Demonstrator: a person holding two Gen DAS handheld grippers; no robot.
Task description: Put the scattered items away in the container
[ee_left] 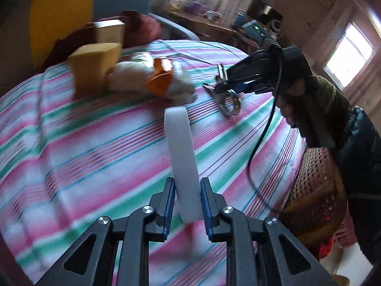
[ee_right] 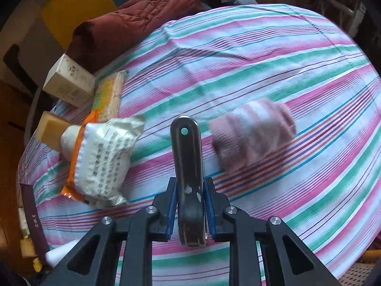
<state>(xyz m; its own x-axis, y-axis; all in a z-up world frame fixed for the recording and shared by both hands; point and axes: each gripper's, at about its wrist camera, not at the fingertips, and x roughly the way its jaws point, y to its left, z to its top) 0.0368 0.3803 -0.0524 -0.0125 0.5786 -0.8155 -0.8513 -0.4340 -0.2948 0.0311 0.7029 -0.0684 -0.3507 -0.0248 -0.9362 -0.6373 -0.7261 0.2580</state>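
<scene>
At lower centre of our left view, the left gripper (ee_left: 187,205) clamps a white bar (ee_left: 181,157), smooth and blurred, its long axis running up-frame over the striped cloth (ee_left: 95,147). Our right gripper (ee_right: 189,211) pinches a dark metal tool (ee_right: 189,178), long axis pointing up-frame; its bottom end is hidden. Beyond lie a blurred pink sock (ee_right: 253,134) and a white packet (ee_right: 102,162). A wicker basket (ee_left: 312,190) sits cut off at the left view's right edge.

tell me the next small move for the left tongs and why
Probably carry the white plastic piece right toward the wicker basket at the bed edge: the left tongs already clamp it above the striped sheet, and nothing lies between.
</scene>
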